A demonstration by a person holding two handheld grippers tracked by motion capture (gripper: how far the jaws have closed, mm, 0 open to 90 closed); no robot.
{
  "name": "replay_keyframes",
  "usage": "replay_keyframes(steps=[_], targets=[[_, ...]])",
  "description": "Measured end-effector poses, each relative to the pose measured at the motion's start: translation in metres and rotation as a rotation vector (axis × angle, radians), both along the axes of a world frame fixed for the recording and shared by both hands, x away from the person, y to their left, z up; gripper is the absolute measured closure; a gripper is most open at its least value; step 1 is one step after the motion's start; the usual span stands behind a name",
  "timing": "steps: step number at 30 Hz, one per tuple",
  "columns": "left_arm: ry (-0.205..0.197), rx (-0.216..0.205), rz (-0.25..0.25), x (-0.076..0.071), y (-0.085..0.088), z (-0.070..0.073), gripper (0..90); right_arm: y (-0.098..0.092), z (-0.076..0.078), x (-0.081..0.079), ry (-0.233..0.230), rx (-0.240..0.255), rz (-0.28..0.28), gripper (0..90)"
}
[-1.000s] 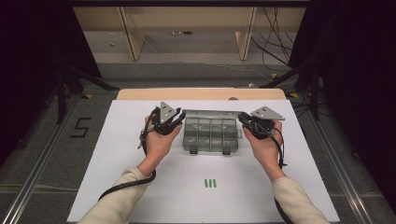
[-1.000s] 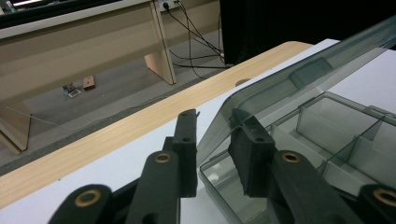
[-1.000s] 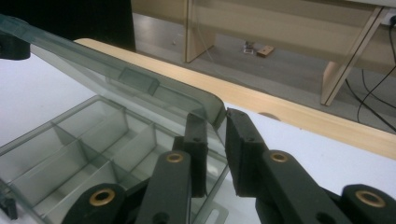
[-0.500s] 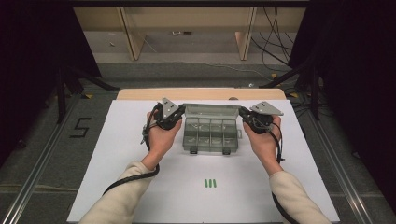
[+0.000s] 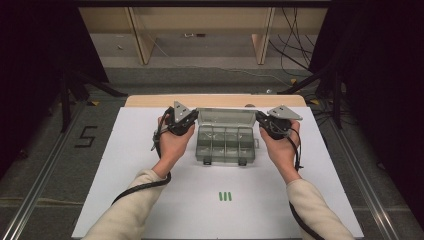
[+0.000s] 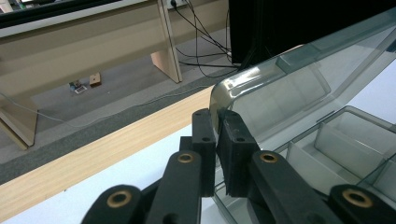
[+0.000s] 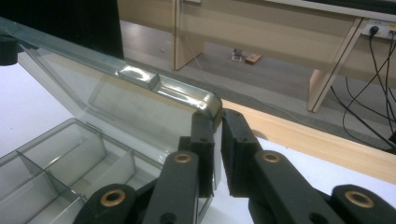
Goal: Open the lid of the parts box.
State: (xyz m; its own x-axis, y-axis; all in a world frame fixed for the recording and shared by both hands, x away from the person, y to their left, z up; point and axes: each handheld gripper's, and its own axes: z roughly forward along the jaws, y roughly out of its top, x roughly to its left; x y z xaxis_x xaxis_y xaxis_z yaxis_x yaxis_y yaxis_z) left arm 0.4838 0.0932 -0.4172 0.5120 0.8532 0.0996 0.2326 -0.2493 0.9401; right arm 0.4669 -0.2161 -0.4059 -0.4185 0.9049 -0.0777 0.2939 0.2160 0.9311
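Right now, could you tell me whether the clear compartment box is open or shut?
Open: the lid stands raised behind the box, baring its dividers.

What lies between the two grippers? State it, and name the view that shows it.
The clear compartment box with its raised lid spans the stretch between the left gripper and the right gripper; each is shut on one lid corner. The high view shows it.

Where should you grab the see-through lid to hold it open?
By its two top corners, coming in from each side. The lid stands raised and thin-edged, so the left tongs pinch one rounded corner and the right tongs the other, above the box.
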Motion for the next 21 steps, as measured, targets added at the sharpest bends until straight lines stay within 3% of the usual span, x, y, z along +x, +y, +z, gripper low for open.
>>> replay_keyframes(steps=[2,4,14,16,21], targets=[[0.005,-0.002,0.0,0.001,0.0,0.001,85.0,-0.001,0.0,0.003,-0.019,-0.01,-0.001,84.4],[0.007,0.001,-0.002,0.003,0.0,0.001,85.0,0.0,0.001,0.004,0.002,0.007,-0.002,84.6],[0.018,0.002,-0.001,0.005,-0.001,0.003,84.7,-0.002,0.0,0.012,-0.013,0.01,-0.008,84.9],[0.018,0.002,0.001,0.005,-0.002,0.003,84.7,-0.001,0.0,0.013,0.015,0.024,-0.01,85.1],[0.024,0.003,0.0,0.005,-0.001,0.004,84.5,-0.001,0.0,0.016,0.011,0.03,-0.007,85.1]])
